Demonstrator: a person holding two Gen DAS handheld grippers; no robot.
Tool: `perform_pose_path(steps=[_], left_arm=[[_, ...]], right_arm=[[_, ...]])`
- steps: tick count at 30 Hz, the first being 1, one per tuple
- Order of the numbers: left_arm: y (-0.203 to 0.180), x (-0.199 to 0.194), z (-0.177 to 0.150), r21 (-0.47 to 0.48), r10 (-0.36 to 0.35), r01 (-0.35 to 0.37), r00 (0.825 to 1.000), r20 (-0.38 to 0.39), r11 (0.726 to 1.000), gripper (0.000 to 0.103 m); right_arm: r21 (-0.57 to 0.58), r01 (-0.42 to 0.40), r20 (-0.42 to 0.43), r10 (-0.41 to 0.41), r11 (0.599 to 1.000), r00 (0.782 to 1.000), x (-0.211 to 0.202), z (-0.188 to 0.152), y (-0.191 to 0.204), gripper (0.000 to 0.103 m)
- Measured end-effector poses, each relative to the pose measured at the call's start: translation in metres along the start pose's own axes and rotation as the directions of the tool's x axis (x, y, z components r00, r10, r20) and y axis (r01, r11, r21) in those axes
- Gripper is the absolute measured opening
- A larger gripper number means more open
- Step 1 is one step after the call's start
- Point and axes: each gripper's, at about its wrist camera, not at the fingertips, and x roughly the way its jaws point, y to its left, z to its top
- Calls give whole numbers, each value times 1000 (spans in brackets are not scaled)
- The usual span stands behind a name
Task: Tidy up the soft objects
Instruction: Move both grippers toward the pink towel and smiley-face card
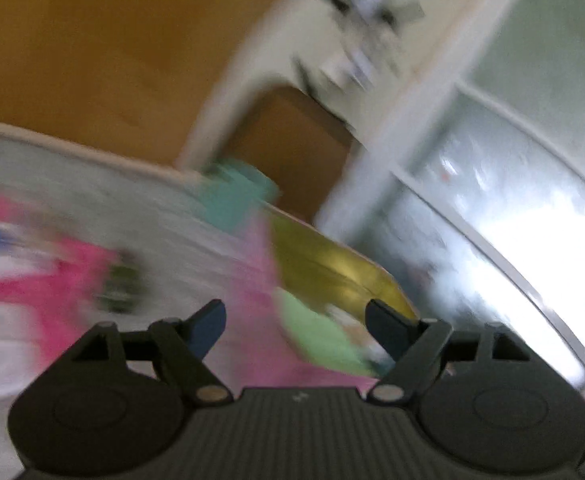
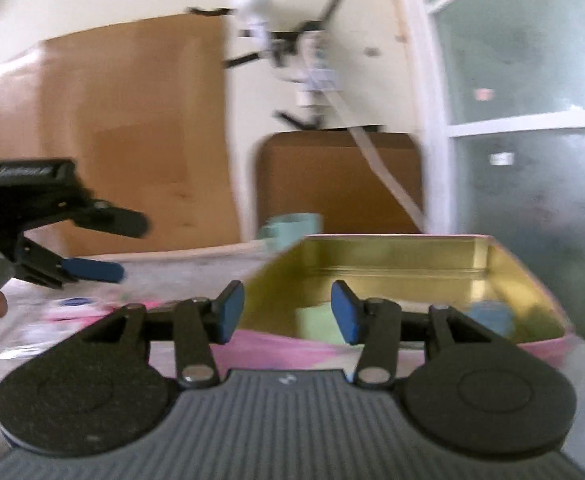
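An open pink tin box [image 2: 488, 256] with a gold inside sits just ahead of my right gripper [image 2: 288, 312], which is open and empty. A light green soft piece [image 2: 316, 324] and a light blue one [image 2: 492, 316] lie inside the box. In the blurred left wrist view the box [image 1: 332, 268] is ahead and to the right, with the green piece [image 1: 320, 340] in it. My left gripper [image 1: 296, 324] is open and empty; it also shows in the right wrist view [image 2: 108, 248], to the left of the box.
A teal object [image 2: 292, 228] stands behind the box, also in the left wrist view [image 1: 232, 196]. Pink and white things [image 1: 40, 280] lie on the white cloth at the left. Brown cardboard [image 2: 132, 136] leans on the wall behind. A window [image 2: 532, 120] is at the right.
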Motion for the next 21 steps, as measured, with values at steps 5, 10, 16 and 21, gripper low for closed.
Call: perform_pose_path(steps=[5,10,16,21], left_arm=[[83,-81,-16,-102,323,-312,939,116,945,81],[128,-98,-37,-200,377,-352,920,105,914,81],[147,-99,-37,-288,317,-283,945,79,915,81],[152,-106,-37,-329,363,-321,929,73,888,81]], right_arm=[[-41,-234,-134,227,971,965,26,-7,62,52],[-107,-361,-300,316,926,900,74,-25,147,52],[66,-298,-379,301,952,875,139,-15,169,52],[95,-340,-360,351,936,865,142,-13,192,52]])
